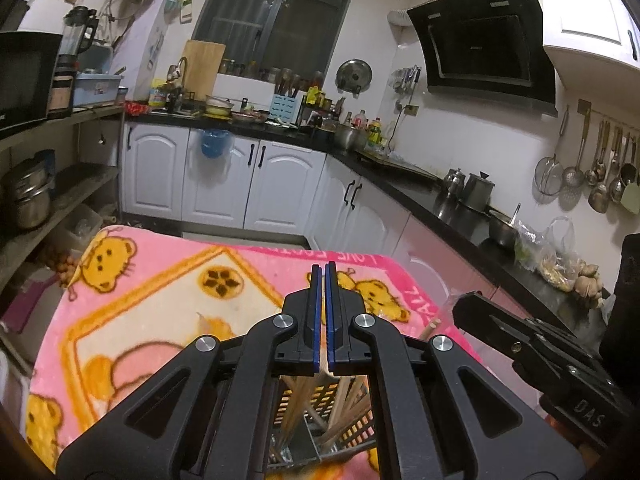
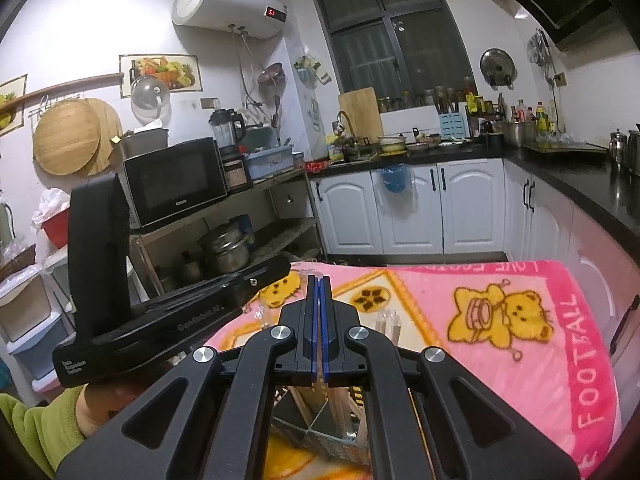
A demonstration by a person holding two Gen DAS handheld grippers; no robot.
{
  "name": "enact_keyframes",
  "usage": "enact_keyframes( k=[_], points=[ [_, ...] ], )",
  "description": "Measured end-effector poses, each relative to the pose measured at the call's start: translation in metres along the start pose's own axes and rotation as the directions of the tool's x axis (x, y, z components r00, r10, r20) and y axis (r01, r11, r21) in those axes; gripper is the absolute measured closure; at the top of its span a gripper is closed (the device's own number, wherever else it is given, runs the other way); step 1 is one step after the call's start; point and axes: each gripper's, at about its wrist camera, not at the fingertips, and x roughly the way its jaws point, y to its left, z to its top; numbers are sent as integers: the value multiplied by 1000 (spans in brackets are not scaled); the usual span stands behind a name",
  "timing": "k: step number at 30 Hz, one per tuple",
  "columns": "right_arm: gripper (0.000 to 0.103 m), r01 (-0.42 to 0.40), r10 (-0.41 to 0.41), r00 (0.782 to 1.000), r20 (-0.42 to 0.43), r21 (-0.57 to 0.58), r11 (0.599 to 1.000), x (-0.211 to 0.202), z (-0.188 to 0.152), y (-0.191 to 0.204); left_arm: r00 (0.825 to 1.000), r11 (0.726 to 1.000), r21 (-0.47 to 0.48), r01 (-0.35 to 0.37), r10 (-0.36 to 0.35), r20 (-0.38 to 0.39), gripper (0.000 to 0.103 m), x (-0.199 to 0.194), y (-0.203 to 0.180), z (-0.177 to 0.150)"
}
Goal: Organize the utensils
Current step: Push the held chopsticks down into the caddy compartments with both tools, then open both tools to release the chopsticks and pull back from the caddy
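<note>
A pink fleece blanket (image 1: 168, 320), plush and printed with yellow cartoon bears, covers the tabletop and fills the lower half of both wrist views. Below the gripper frames, at the near edge of the blanket, stands a slotted utensil holder (image 1: 352, 420) with lattice walls and inner dividers; pale wooden chopsticks (image 1: 300, 400) lean inside it, slender and straight-grained. A further bundle of chopsticks (image 2: 389, 322) shows on the blanket just beyond the right gripper. The left gripper (image 1: 324, 276) has its blue-padded jaws pressed together on nothing, and the right gripper (image 2: 319, 286) likewise has its jaws closed and empty. By my reading, sorting is barely begun or between picks: the next move calls for spreading one pair of jaws and lowering them around a thin stick, whose smooth round shaft may roll or slip.
</note>
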Motion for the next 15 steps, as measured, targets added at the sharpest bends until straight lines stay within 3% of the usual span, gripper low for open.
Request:
enact_keyframes(
  k=[4, 8, 15],
  points=[
    [100, 14, -14, 1000, -14, 15, 1000, 3, -3, -6, 1000, 1000, -6, -2, 2, -11, 103, 0, 3, -2],
    [83, 28, -28, 999, -22, 29, 999, 2, -9, -12, 1000, 1000, -11, -5, 4, -19, 98, -1, 4, -6],
    [82, 50, -49, 998, -28, 33, 998, -5, -15, -19, 1000, 1000, -27, -1, 0, -25, 82, -7, 8, -10]
  ],
)
